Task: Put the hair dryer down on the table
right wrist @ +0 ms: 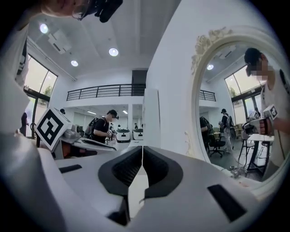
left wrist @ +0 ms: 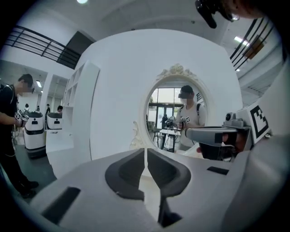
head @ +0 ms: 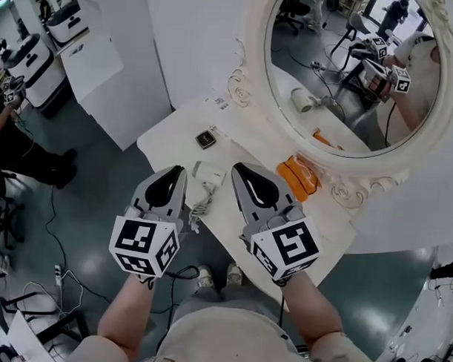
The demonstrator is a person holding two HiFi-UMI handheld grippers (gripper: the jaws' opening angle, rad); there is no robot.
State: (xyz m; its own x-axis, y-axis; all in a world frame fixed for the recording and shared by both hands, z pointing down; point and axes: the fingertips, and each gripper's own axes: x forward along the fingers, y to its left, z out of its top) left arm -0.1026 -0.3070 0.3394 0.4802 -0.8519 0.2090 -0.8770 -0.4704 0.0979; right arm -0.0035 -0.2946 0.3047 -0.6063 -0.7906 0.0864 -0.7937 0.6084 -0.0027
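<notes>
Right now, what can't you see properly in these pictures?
- The hair dryer, head view: partly covered by the left gripper and right gripper.
- Orange thing by the mirror, head view: too small to name.
- Small dark square on the table: too small to name.
- Both gripper views: shut jaws fill the bottom; the hair dryer doesn't show.

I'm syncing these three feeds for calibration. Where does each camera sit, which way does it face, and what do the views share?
Head view: on the person's head, looking steeply down at the table, hair dryer and mirror; shows both forearms, left gripper and right gripper.
Left gripper view: rides on the left gripper, looking about level along its closed, empty jaws at the mirror; the right gripper shows at right.
Right gripper view: on the right gripper, along its closed, empty jaws; mirror at right, left gripper at left.
Shared: all three views catch the mirror.
</notes>
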